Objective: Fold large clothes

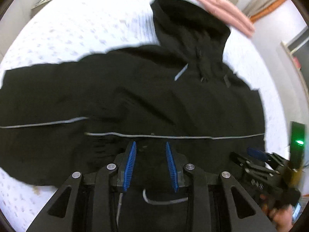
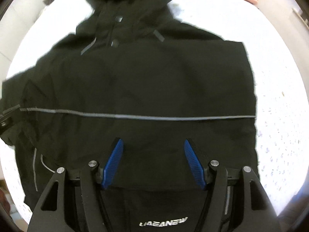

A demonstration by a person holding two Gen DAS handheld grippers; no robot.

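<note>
Overhead, I saw the black jacket (image 1: 146,96) lying flat on the bed (image 1: 77,29), front up, hood (image 1: 185,27) toward the far edge and one sleeve (image 1: 38,100) stretched out toward the bed's left edge. My left tool (image 1: 150,164) hovered over the hem with its blue pads parted to a middling gap, gripping nothing. My right tool (image 2: 153,162) hung over the lower front with its pads spread wide, also gripping nothing. White patterned sheet showed bare along the jacket's right edge (image 2: 280,125) and around the hood. A pink folded garment (image 1: 224,7) lay at the bed's far right corner, just beside the hood. A grey stripe (image 2: 135,117) crossed the chest.
</note>
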